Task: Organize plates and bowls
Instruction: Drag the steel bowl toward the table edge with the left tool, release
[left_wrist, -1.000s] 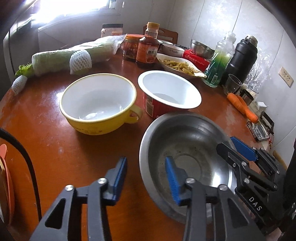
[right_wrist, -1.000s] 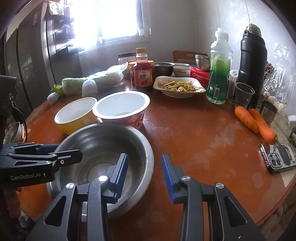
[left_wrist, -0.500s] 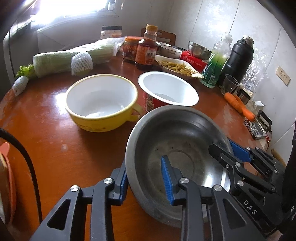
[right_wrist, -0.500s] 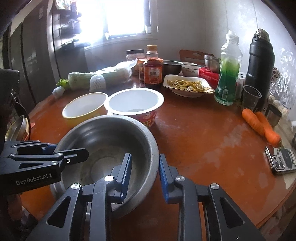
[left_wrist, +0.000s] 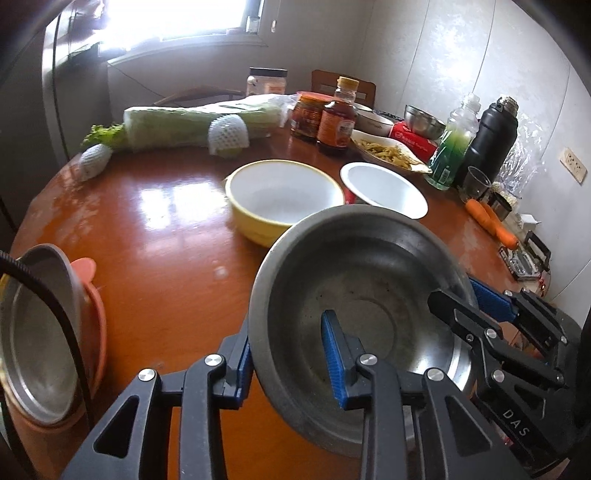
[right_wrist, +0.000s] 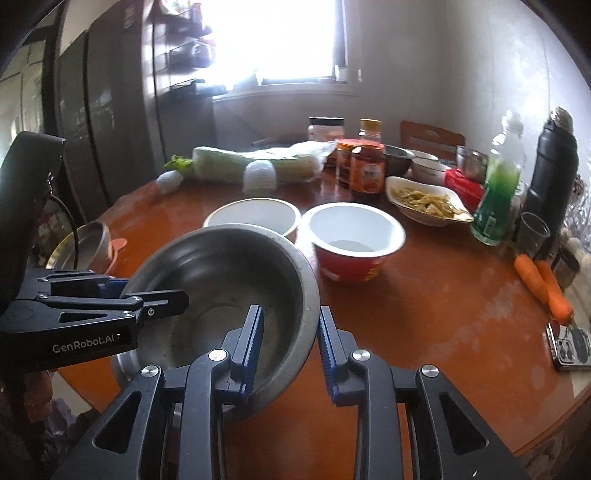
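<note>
Held thing: the steel bowl is carried clear of the table, tilted.
Left gripper: clamped on the bowl's near-left rim, one pad inside, one outside.
Right gripper: clamped on the opposite rim in the same way.
Deciding relation: the yellow bowl lies straight ahead, just beyond the steel bowl's far edge; the red cup bowl sits beside it.
Nearer hand: the left is judged closer to the yellow bowl.
</note>
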